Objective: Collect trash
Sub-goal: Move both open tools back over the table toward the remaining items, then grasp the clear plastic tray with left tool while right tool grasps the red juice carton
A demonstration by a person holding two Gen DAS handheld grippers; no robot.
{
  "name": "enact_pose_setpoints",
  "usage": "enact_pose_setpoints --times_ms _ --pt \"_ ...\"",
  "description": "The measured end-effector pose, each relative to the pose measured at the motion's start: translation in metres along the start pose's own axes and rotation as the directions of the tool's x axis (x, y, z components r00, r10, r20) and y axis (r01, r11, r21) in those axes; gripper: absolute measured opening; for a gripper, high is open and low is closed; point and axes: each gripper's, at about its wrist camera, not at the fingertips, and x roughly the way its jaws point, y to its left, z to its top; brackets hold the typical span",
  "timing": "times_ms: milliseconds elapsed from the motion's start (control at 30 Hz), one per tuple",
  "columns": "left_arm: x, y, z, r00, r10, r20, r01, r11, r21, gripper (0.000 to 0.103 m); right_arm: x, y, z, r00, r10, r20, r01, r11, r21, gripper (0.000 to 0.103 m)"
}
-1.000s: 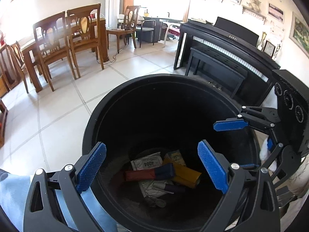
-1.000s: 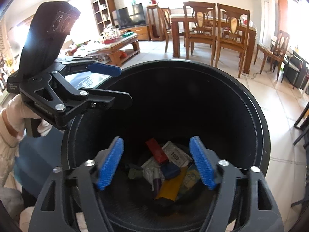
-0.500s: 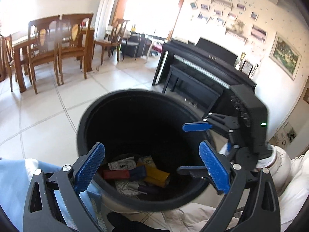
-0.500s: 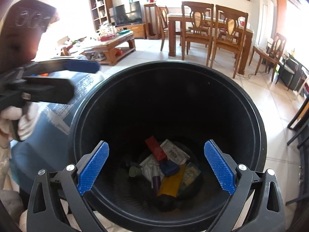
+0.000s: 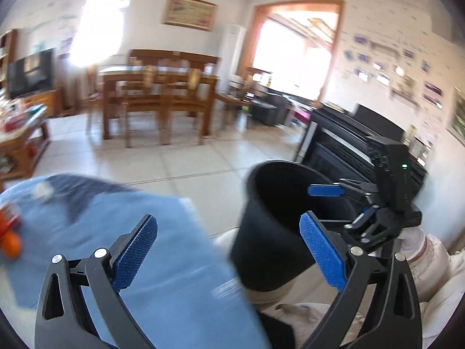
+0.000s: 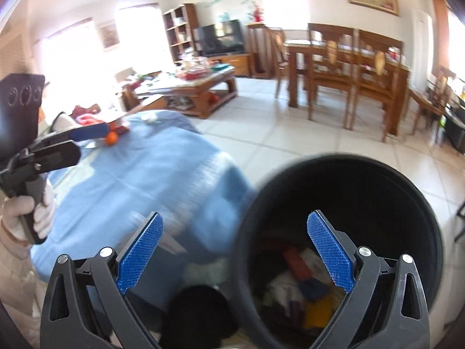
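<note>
A black trash bin (image 6: 343, 232) stands on the floor beside a table with a blue cloth (image 6: 139, 174); it also shows in the left wrist view (image 5: 270, 226). Red, blue, yellow and white trash (image 6: 302, 285) lies in its bottom. My left gripper (image 5: 229, 250) is open and empty, over the cloth's edge left of the bin. My right gripper (image 6: 235, 256) is open and empty, above the bin's near rim. Small orange and red things (image 6: 112, 137) and a white crumpled piece (image 6: 149, 117) lie at the cloth's far end.
A wooden dining table with chairs (image 6: 343, 67) stands across the tiled floor. A cluttered coffee table (image 6: 191, 87) is behind the blue table. A black piano (image 5: 348, 142) stands right behind the bin. A dark round thing (image 6: 200, 311) sits low beside the bin.
Both grippers have pulled up and swung left, away from the bin's inside toward the blue table. The right gripper's jaws opened wider. The views are blurred by motion.
</note>
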Motion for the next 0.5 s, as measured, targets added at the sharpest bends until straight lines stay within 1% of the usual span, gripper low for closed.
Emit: enact_pose_setpoints --times_ms 33,133,267,433,500 --pt "-0.01 0.012 -0.004 0.999 0.032 0.005 -0.032 0.999 -0.021 0.098 0.006 0.01 0.006 1.0 0.013 0.0 -0.013 1.0 -0.016 0.098" --pt "-0.035 0.044 -0.013 0.996 0.094 0.01 -0.093 0.993 -0.07 0.098 0.024 0.044 0.025 0.998 0.062 -0.004 -0.062 0.995 -0.073 0.098" --pt "-0.059 0.079 -0.022 0.989 0.15 0.013 -0.147 0.98 -0.136 0.098 0.049 0.092 0.048 0.992 0.123 -0.014 -0.124 0.98 -0.153 0.098" --pt "-0.081 0.123 -0.038 0.975 0.221 -0.003 -0.217 0.957 -0.192 0.098 0.078 0.132 0.07 0.983 0.181 -0.043 -0.186 0.958 -0.217 0.098" --pt "-0.091 0.14 -0.045 0.972 0.237 -0.012 -0.234 0.951 -0.2 0.098 0.09 0.146 0.077 0.978 0.2 -0.058 -0.208 0.947 -0.246 0.098"
